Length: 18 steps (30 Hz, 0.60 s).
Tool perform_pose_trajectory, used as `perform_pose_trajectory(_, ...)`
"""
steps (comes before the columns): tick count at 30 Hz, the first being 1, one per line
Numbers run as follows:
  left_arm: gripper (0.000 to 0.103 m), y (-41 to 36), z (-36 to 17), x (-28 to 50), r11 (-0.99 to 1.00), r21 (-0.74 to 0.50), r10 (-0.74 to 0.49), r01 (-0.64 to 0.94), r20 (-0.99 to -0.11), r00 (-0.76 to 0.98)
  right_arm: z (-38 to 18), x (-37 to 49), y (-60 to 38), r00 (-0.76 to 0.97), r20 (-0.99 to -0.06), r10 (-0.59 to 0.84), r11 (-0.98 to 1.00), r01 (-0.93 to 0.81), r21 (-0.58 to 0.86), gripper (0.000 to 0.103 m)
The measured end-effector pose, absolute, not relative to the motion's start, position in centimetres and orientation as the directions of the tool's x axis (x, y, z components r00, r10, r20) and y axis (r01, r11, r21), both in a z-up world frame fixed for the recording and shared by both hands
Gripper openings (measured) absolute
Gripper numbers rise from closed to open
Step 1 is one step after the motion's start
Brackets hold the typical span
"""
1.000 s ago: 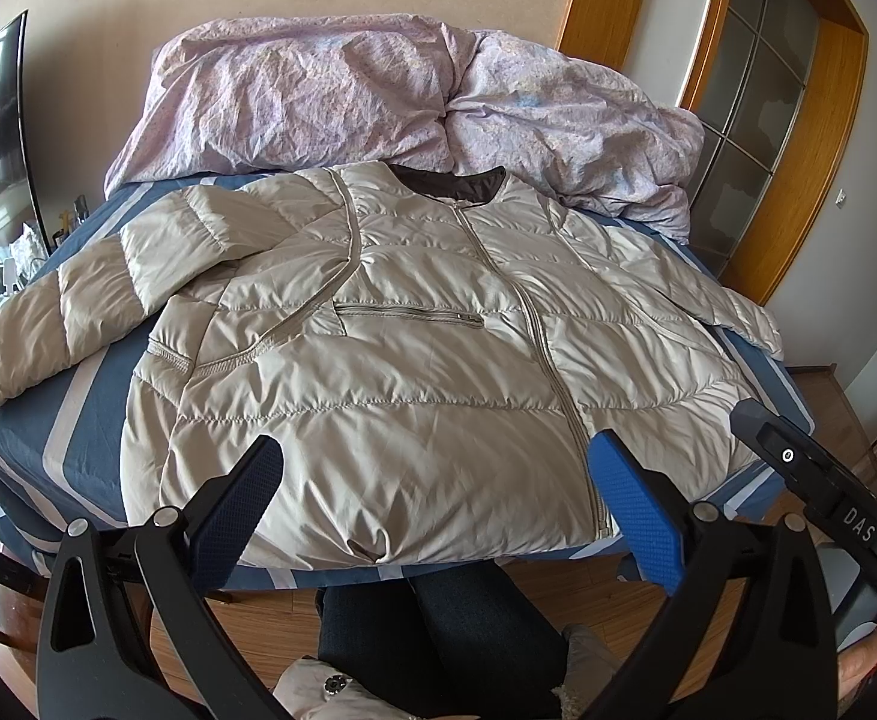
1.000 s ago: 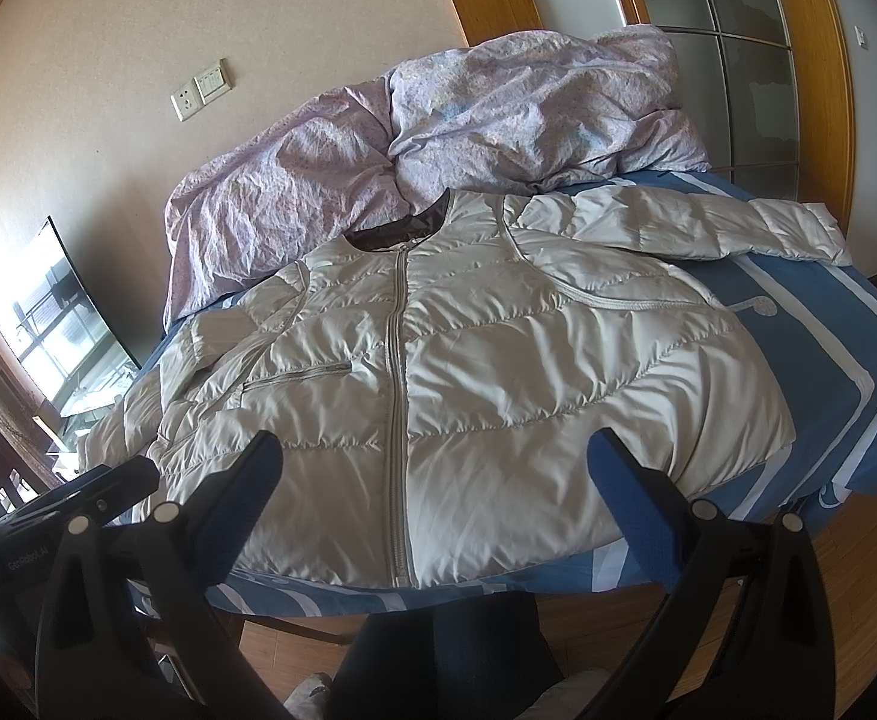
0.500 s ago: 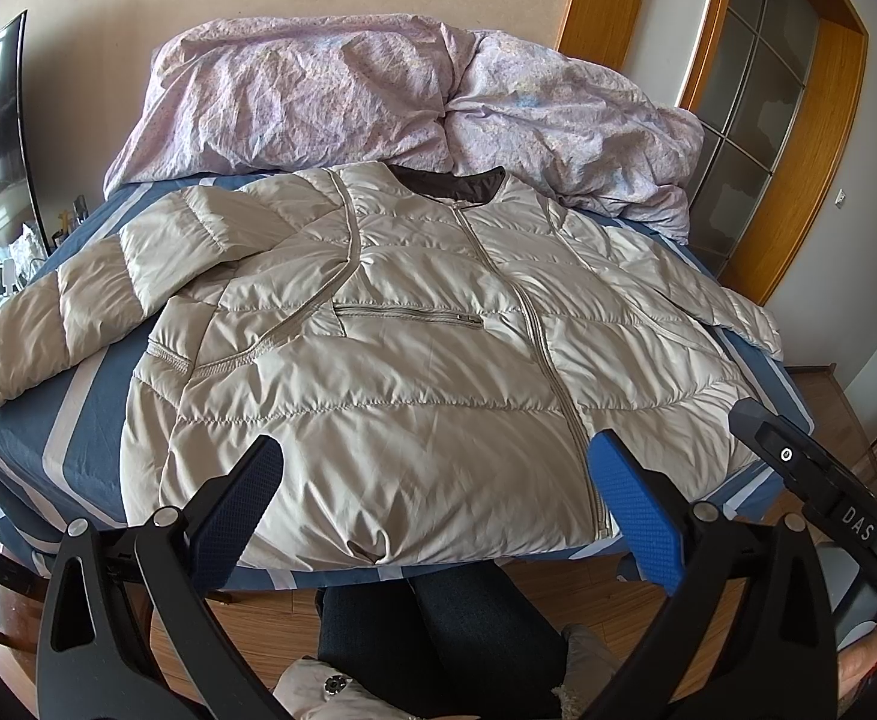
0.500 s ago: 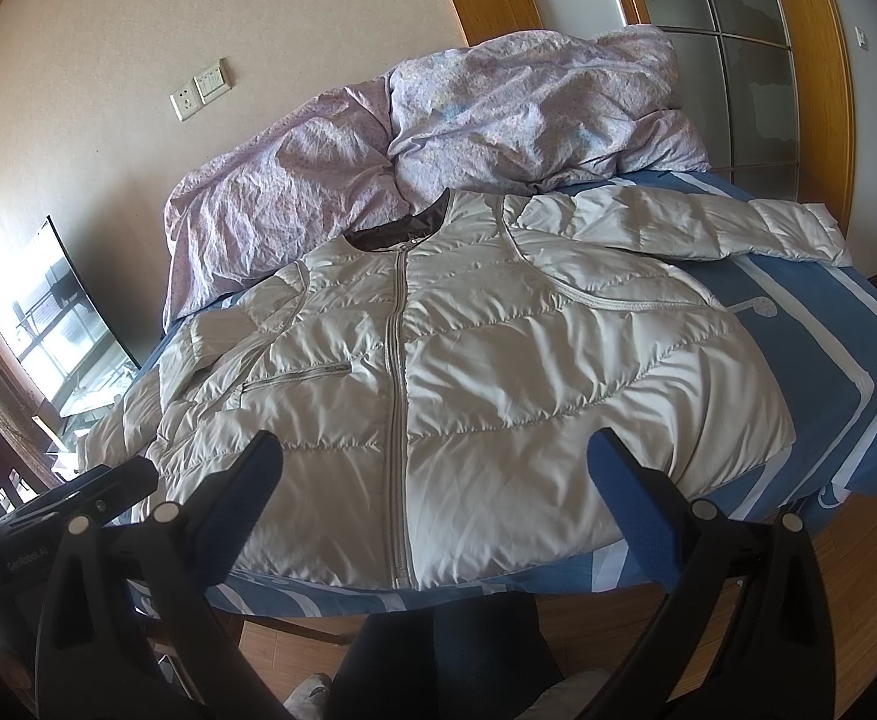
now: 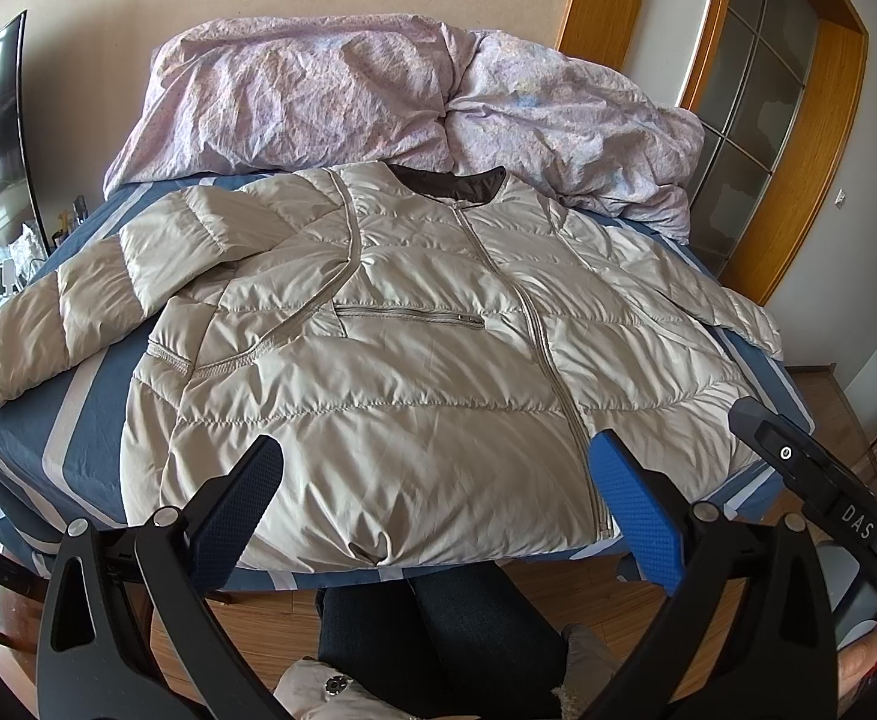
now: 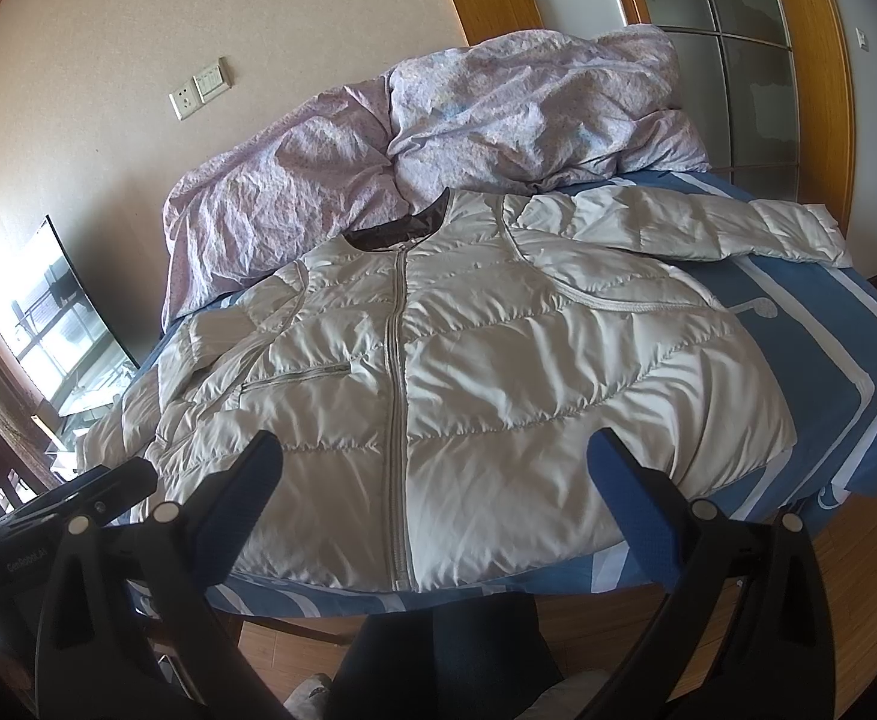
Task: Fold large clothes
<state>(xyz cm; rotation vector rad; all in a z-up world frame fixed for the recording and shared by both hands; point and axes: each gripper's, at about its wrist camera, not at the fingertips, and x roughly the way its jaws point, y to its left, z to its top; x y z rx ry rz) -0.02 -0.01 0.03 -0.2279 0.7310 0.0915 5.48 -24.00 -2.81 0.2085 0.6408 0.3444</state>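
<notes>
Jacket, a pale quilted puffer, lies face up and zipped on the bed, spread flat with its dark collar toward the far end and its hem at the near edge. The zip runs straight down the middle. A zipped chest pocket sits on the front panel to the left in the left wrist view. One sleeve stretches out to the left across the blue striped sheet, bent at the elbow, with its cuff near the bed's left edge. The other sleeve reaches out to the right, its cuff close to the bed's right side. A crumpled lilac duvet is heaped against the wall behind the collar, touching the jacket's shoulders.

The left tool hangs above the hem on the near side of the bed, released, its blue-padded fingers spread wide and holding nothing, apart from the fabric. The right tool is likewise released, fingers wide apart, hovering over the hem near the zip's lower end without touching it. Each tool shows at the edge of the other's view. A person's dark trousers stand at the bed's foot on the wooden floor. A wall socket sits above the duvet, and a wood-framed glass door stands to the right.
</notes>
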Motion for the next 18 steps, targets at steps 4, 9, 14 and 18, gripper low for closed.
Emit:
perform_pose_trajectory(4, 0.102, 0.0, 0.0, 0.0, 0.971, -0.172, 0.006, -0.163, -0.67, 0.742, -2.9, 5.6, -24.1, 0.749, -0.547, 0.373, 0.924, -0.244, 0.296, 0.101)
perform_pose_trajectory(9, 0.102, 0.3, 0.2, 0.5, 0.971, -0.172, 0.005, -0.165, -0.678, 0.735, -3.2, 6.6, -24.6, 0.747, -0.556, 0.364, 0.926, -0.224, 0.305, 0.101)
perform_pose_trajectory(14, 0.102, 1.2, -0.4, 2.3, 0.968, -0.187, -0.006, -0.167, -0.686, 0.728, -3.4, 8.9, -26.0, 0.766, -0.545, 0.341, 0.926, -0.174, 0.336, 0.101)
perform_pose_trajectory(18, 0.102, 2.3, -0.6, 4.2, 0.967, -0.192, -0.012, -0.169, -0.693, 0.721, -3.6, 12.4, -30.2, 0.796, -0.511, 0.325, 0.902, -0.1, 0.419, 0.101)
